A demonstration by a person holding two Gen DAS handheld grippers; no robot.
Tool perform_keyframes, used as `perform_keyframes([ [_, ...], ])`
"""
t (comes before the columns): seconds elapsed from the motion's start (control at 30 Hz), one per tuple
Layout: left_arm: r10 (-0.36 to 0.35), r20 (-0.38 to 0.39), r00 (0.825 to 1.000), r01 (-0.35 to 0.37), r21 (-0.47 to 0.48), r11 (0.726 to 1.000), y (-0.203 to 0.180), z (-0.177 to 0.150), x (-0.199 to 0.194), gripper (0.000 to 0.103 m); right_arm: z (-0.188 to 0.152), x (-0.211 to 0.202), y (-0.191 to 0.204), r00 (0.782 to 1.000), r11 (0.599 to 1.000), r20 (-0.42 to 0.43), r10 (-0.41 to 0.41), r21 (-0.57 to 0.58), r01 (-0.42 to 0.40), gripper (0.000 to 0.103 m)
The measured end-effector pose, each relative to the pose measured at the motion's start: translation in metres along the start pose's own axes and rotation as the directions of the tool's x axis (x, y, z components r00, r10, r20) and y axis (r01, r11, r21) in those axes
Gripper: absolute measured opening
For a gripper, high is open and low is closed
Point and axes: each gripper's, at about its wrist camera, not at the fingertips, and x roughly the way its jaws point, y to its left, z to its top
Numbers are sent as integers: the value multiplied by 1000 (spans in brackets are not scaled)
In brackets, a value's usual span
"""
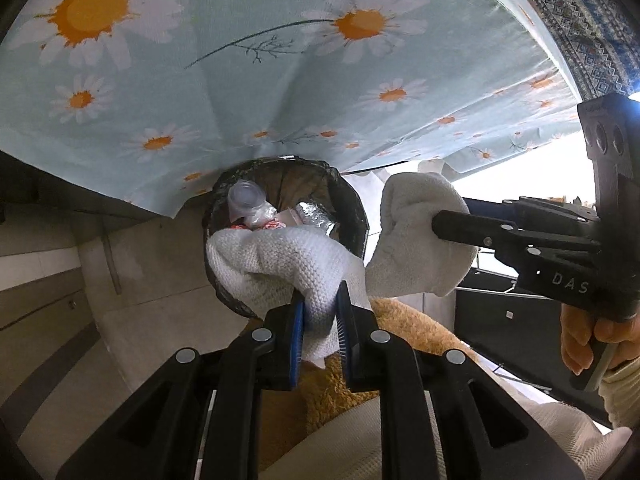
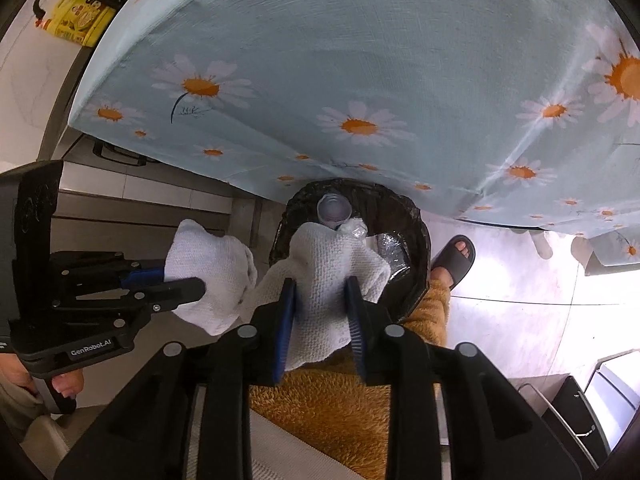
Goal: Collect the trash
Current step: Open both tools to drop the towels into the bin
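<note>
Two grippers hang over a black-lined bin (image 1: 352,216) at the near edge of a table under a daisy-print tablecloth (image 1: 240,80). One white cloth (image 2: 328,280) drapes across the bin's near rim. Left gripper (image 1: 320,308) has its jaws clenched on the cloth's left end; right gripper (image 2: 320,300) stands slightly parted, cloth between its pads. Inside the bin lie a clear plastic cup (image 1: 244,196) and wrappers (image 1: 276,222).
</note>
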Motion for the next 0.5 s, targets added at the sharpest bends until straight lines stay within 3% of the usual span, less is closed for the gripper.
perform_keyframes([
  [0.07,-4,-8,1000,4,-4,1000,0,1,0,17,1,-1,-3,1000,1000,3,5,15,-5,35],
  [0.13,-14,-9,1000,14,-13,1000,1,2,0,34,4,-2,-3,1000,1000,6,13,28,-13,39],
  [0.5,-18,12,1000,18,-8,1000,1,4,-10,35,9,-13,-1,1000,999,29,9,53,-11,40],
])
